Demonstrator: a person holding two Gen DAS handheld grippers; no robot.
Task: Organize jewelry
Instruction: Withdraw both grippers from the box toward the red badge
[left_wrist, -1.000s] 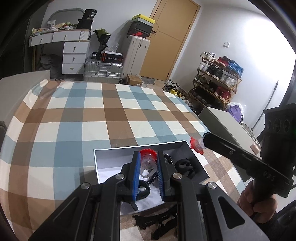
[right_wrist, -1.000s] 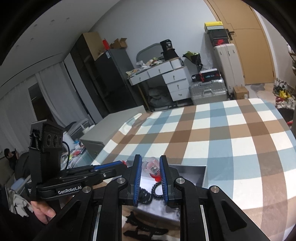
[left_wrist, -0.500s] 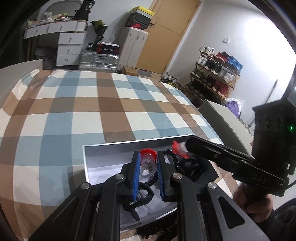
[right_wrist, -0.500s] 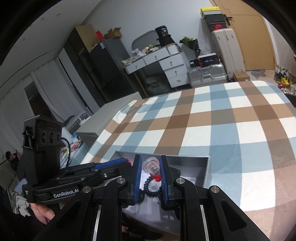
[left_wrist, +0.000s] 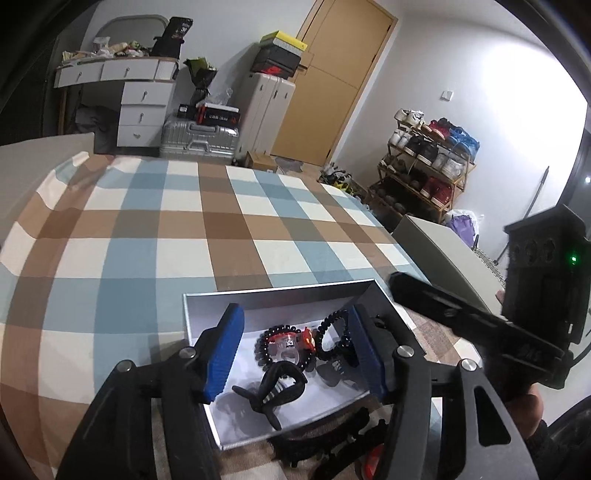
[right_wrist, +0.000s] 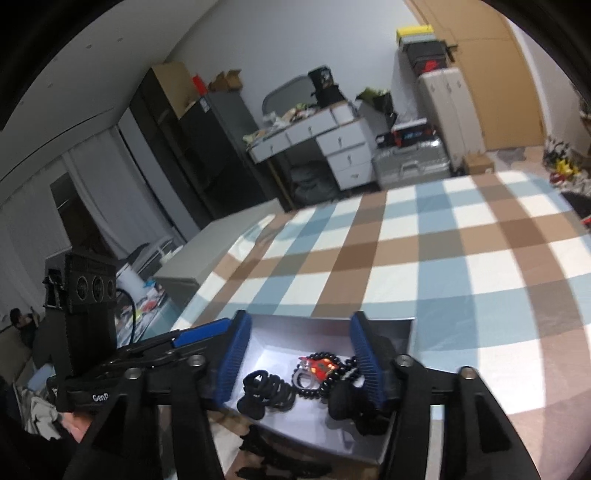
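Checked cloth in blue, brown and white (left_wrist: 155, 236) covers the work surface across the middle of both views; a cluttered room with drawers, suitcases and a shoe rack fills the upper part.

A shallow grey box (left_wrist: 280, 291) sits at lower centre of the left wrist view. Inside it lie a black bead bracelet (left_wrist: 264, 341), two clear rings with red tops (left_wrist: 291, 341), a black coiled hair tie (left_wrist: 334, 332) and a black claw clip (left_wrist: 275, 387).

Left gripper (left_wrist: 295, 354): jaws opening, blue pads apart on either side of the box contents, nothing pressed between them. Right gripper (right_wrist: 301, 356): jaws likewise opening over the same box (right_wrist: 410, 332), with the rings (right_wrist: 314, 369) lying loose below and between the pads.

Step in hand, as judged: release of the rings into the box, one from each gripper. Both items appear deposited.

More dark pieces (left_wrist: 332, 432) lie on the cloth at the lower edge, outside the box; their kind cannot be told. The next move likely calls for lifting both grippers clear without dragging the bracelet, then collecting those pieces.
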